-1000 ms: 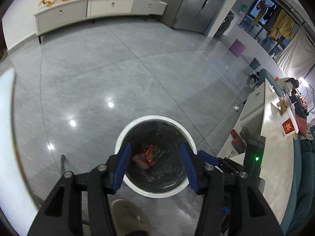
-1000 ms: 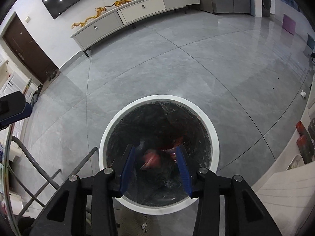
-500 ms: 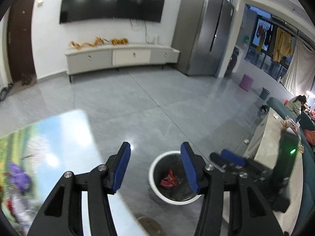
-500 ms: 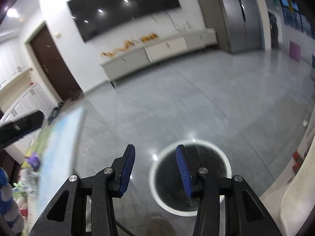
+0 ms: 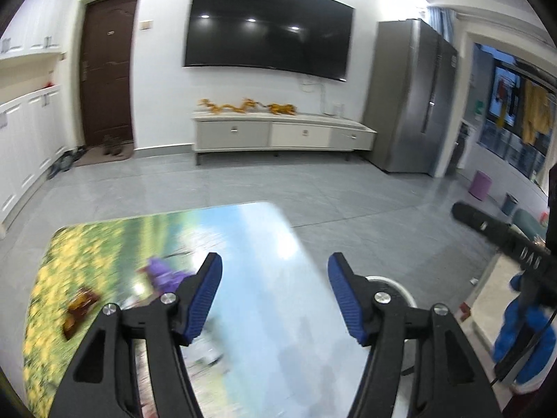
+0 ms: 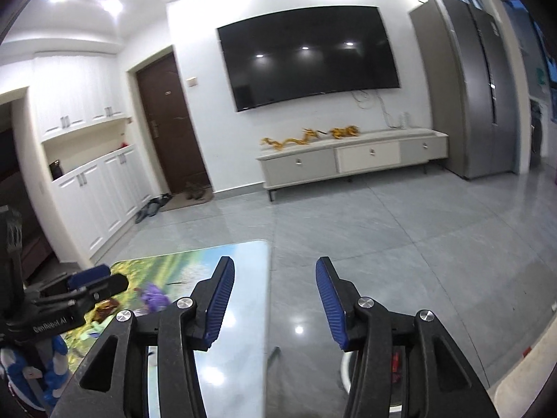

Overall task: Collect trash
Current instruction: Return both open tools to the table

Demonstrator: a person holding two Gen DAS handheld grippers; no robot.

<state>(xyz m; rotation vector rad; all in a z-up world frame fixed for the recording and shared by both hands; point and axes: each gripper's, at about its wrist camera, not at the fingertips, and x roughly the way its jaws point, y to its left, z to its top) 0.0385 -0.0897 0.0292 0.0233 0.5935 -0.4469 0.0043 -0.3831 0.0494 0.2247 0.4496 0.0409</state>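
Left gripper (image 5: 275, 294): jaws spread wide, blue pads apart, nothing between them. It hangs over the counter (image 5: 264, 244), which carries a printed landscape top w/ yellow flowers on its left part and pale sky-blue toward its right edge. The picture is blurred here, so detail on the surface is soft.

Right gripper (image 6: 275, 299): jaws released too, gap clear, nothing held. Its left pad sits over the counter's right edge, its right pad over the grey floor (image 6: 417, 244).

Trash on the counter: a brown wrapper (image 5: 79, 306) lies near the left edge, among the yellow flowers, apart from both grippers. In the right wrist view it shows just under the tip of the left gripper, partly hidden. Some pale scraps lie near the counter's near edge under the left gripper's left jaw, too smeared to name.

Trash bin (image 5: 393, 284): white rim, on the floor just beside the counter's right edge, mostly hidden behind the left gripper's right jaw. From the right wrist view only a sliver of rim shows low down, w/ something red inside behind the right jaw.

Further out: TV (image 6: 306, 55) on the white wall, low cabinet (image 6: 351, 158) below it, brown door (image 6: 170, 125) to the left, grey fridge (image 6: 470, 87) to the right.
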